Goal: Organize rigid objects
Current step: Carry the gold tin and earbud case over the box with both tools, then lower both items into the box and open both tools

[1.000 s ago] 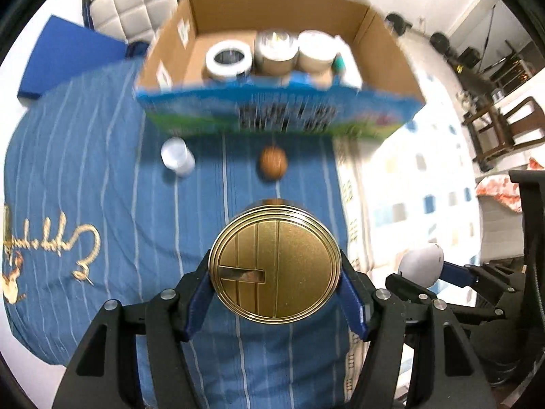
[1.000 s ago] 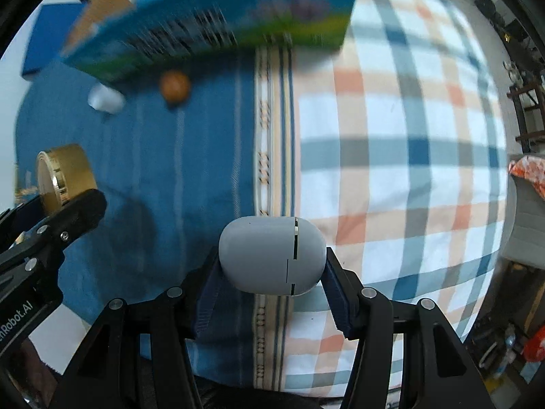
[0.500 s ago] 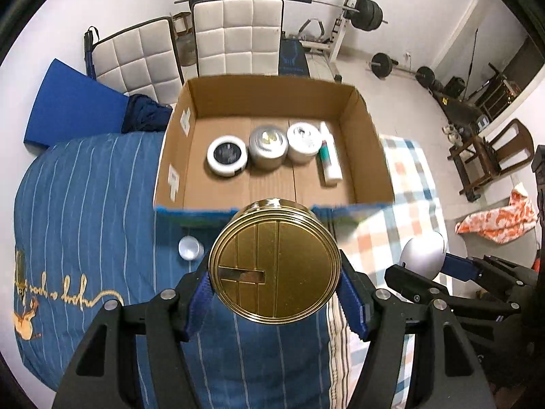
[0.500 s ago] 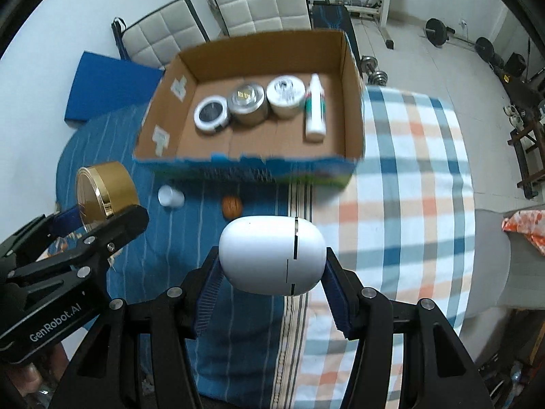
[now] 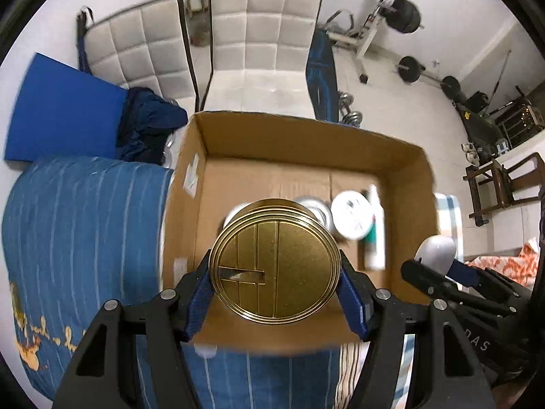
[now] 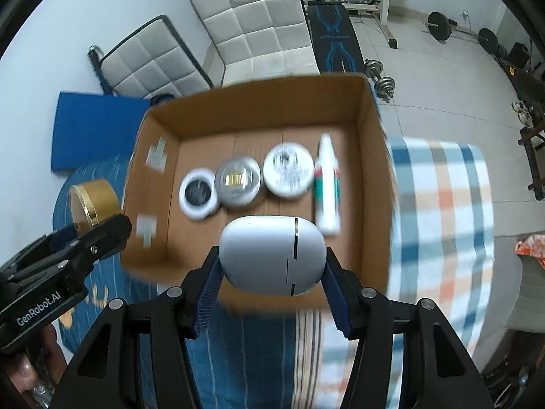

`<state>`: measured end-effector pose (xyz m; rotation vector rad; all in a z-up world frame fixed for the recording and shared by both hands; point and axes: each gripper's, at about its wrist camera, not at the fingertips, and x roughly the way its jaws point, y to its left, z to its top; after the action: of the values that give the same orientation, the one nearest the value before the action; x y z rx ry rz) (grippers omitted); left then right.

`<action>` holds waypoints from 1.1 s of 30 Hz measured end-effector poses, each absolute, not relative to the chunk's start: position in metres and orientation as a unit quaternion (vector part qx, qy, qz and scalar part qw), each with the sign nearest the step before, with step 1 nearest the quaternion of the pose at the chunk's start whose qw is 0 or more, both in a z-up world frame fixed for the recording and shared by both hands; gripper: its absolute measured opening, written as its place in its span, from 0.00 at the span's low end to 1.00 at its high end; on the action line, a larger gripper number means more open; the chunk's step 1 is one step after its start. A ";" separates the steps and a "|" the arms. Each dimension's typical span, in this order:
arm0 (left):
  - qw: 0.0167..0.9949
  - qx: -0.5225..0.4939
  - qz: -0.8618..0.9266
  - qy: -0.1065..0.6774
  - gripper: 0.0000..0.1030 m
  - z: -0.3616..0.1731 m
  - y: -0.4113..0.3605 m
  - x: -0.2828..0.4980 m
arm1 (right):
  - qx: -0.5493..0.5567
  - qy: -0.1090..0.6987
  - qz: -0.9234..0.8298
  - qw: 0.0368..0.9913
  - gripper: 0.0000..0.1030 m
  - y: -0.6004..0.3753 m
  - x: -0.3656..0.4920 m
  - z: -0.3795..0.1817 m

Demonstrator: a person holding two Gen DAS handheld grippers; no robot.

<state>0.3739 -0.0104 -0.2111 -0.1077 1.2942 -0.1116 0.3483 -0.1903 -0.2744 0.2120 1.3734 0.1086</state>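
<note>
My left gripper (image 5: 274,279) is shut on a round gold tin (image 5: 274,260), held above the near left part of an open cardboard box (image 5: 306,139). My right gripper (image 6: 270,267) is shut on a white oval case (image 6: 270,255), also held over the near side of the box (image 6: 259,112). Inside the box lie a black-and-white round tin (image 6: 198,195), a silver tin (image 6: 237,181), a white tin (image 6: 289,169) and a white tube (image 6: 327,184) in a row. The gold tin (image 6: 92,204) and the left gripper show at the left of the right wrist view.
The box rests on a bed with a blue striped blanket (image 5: 85,231) at the left and a checked cover (image 6: 442,204) at the right. Two white padded chairs (image 5: 262,34), a blue mat (image 5: 64,112) and gym weights (image 6: 439,25) stand beyond on the floor.
Both grippers have risen and moved forward from the blanket until they hang over the box, each keeping its object. The small brown ball and the white cap on the blanket have dropped out of view.
</note>
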 end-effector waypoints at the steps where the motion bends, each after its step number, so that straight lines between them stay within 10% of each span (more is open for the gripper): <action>1: 0.790 -0.051 -0.052 0.609 0.61 -0.218 -0.009 0.388 | 0.097 0.634 0.045 0.766 0.57 -0.189 0.363 -0.280; 27: 0.681 -0.079 -0.048 0.727 0.62 -0.348 -0.008 0.528 | 0.046 0.700 0.038 0.712 0.58 -0.162 0.514 -0.410; 33: 0.691 -0.063 -0.040 0.719 0.83 -0.341 -0.010 0.524 | 0.053 0.704 0.033 0.708 0.78 -0.169 0.509 -0.407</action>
<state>0.5238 -0.0103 -0.3415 -0.1403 1.6059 -0.0901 0.5086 -0.1685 -0.4072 0.1171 1.5626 0.0732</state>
